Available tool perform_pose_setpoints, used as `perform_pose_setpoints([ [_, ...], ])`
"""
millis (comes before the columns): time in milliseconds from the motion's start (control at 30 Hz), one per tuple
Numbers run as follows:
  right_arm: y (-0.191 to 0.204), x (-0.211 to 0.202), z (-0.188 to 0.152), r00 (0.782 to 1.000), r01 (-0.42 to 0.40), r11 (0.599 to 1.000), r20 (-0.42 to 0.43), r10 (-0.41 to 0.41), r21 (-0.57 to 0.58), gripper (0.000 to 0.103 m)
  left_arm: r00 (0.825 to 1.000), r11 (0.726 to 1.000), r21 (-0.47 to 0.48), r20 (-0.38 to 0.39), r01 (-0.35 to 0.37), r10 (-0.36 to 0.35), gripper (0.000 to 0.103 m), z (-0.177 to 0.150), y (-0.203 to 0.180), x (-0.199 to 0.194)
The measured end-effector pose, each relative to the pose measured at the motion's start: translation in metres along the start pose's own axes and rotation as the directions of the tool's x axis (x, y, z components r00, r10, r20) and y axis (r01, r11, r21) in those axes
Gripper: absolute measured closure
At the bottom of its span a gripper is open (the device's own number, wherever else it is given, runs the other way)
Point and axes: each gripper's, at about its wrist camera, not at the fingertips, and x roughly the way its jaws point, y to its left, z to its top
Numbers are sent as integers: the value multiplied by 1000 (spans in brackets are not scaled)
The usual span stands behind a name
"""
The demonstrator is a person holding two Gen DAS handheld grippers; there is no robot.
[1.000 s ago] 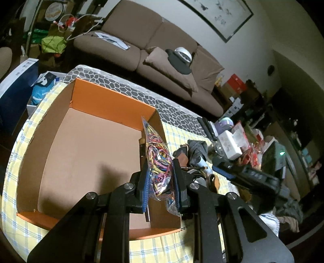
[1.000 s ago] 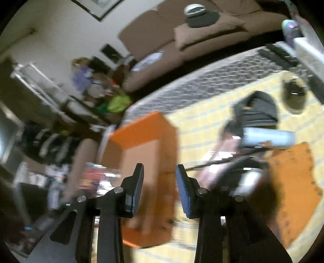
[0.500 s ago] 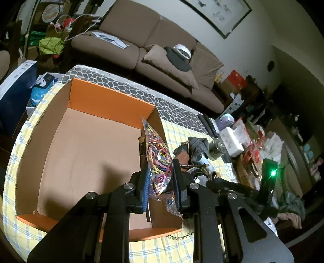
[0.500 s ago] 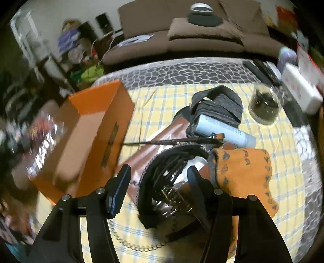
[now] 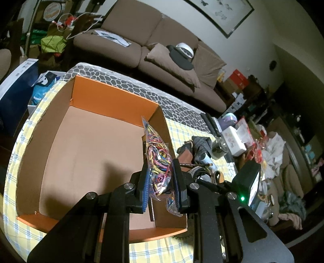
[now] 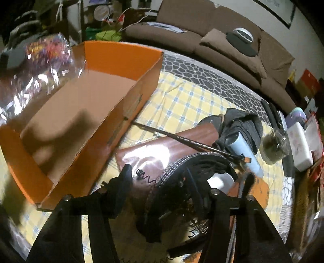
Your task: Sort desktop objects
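The left gripper (image 5: 160,182) clamps a clear plastic bag of multicoloured rubber bands (image 5: 157,159) — crinkled, upright, held above the open orange cardboard box (image 5: 113,101), near its right wall. The right gripper (image 6: 188,178) stands wide open over a black coiled belt (image 6: 182,172) on a brown leather pouch (image 6: 162,147) — holding nothing.

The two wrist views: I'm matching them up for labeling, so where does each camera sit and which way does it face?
Left wrist: behind the left gripper, looking down into the orange box; its fingers clamp a bag of rubber bands.
Right wrist: behind the right gripper, open, looking down at a black coiled strap, paintbrush and brown pouch.
Shared: the box, the bag, checked cloth, sofa.
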Motion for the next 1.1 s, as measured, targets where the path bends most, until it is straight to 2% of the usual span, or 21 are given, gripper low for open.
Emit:
perform_pose_setpoints([
  [267,13,11,-5,999,37,996,-24,-39,-81,55,1000,1000,-11,-12,0,0,85,2,7,0],
  [300,14,14,-5,999,39,996,-30,-42,-83,58,1000,1000,-14,-13,-2,1,85,2,8,0],
  [400,11,20,-4,997,63,996,-38,-66,-69,80,1000,1000,-17,-15,-5,4,85,2,10,0],
  [467,3,18,-3,998,46,999,-34,-47,-28,84,1000,1000,-19,-16,-6,5,85,2,11,0],
  [500,-2,15,-2,999,35,999,-26,-35,-3,87,1000,1000,-20,-16,-6,5,85,2,12,0],
  [733,-34,-33,8,993,-41,990,114,26,137,88,1000,1000,-26,-10,0,0,85,4,14,-2],
  [800,-38,-48,11,989,-29,989,145,8,145,88,1000,1000,-29,-9,2,-2,85,4,16,-4],
  [933,-37,-77,15,977,45,992,203,-68,119,95,1000,999,-36,0,0,0,85,6,19,-9],
  [1100,-42,-99,18,966,13,987,252,-54,159,95,1000,999,-47,8,-2,2,85,7,25,-14],
])
